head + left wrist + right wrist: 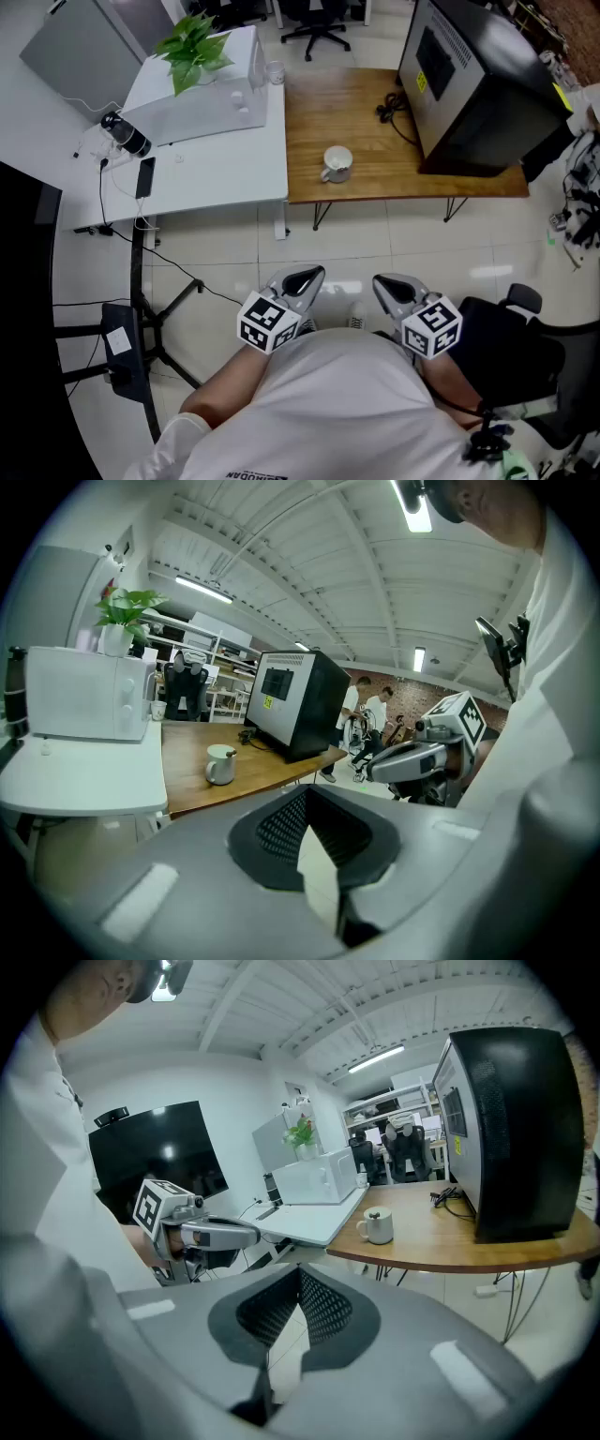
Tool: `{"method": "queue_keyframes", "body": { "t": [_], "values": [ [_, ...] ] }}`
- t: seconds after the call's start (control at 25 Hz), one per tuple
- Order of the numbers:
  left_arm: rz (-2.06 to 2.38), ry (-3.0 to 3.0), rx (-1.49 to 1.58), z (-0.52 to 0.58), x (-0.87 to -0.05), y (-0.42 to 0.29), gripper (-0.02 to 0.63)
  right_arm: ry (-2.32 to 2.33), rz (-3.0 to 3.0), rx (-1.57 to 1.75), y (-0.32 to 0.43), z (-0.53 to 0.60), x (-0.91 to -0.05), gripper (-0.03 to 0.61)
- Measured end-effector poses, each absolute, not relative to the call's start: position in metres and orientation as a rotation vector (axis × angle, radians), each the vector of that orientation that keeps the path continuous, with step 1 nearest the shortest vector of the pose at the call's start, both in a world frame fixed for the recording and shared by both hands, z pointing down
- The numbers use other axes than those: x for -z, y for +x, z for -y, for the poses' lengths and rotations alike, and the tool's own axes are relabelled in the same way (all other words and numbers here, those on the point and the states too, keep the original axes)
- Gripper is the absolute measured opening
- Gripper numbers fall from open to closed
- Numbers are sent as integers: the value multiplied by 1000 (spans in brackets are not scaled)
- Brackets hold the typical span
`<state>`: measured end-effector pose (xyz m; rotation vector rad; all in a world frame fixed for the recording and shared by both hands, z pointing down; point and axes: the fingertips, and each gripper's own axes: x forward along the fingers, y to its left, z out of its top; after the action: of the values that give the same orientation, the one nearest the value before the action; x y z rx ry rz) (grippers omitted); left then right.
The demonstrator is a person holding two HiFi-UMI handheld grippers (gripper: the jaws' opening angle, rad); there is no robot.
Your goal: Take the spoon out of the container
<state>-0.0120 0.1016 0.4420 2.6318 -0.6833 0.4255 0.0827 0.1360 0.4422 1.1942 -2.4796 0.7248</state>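
A white mug (337, 164) stands on the wooden table (375, 112), far ahead of me across open floor. It also shows in the left gripper view as the mug (219, 764) and in the right gripper view as the mug (378, 1226). A small dark spoon handle (232, 753) pokes over its rim. My left gripper (307, 275) and right gripper (386, 281) are held close to the person's chest, side by side, well short of the table. Both are shut with nothing between the jaws.
A big black box (478, 84) fills the wooden table's right part. A white microwave (202, 103), a plant (194, 45) and a cup (274, 71) sit on the white desk (216, 169). A tripod stand (141, 319) is at left, an office chair (525, 347) at right.
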Motion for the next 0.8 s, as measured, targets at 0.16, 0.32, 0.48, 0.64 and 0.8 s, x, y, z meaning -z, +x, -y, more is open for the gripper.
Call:
{"method": "queue_keyframes", "body": {
  "t": [0.16,0.32,0.48,0.64,0.8],
  "values": [
    [681,2629,-425,-103,-444,-14,5,1190,2479,-742,80,-138,-445,6],
    [680,2629,-425,-101,-444,-16,5,1191,2473,-744,78,-137,-446,6],
    [681,2628,-418,-99,-444,-18,5,1191,2470,-742,76,-136,-447,6],
    [675,2629,-416,-98,-445,-22,5,1188,2465,-737,70,-134,-447,6],
    [665,2632,-415,-95,-446,-29,5,1190,2457,-736,64,-133,-448,6]
  ]
}}
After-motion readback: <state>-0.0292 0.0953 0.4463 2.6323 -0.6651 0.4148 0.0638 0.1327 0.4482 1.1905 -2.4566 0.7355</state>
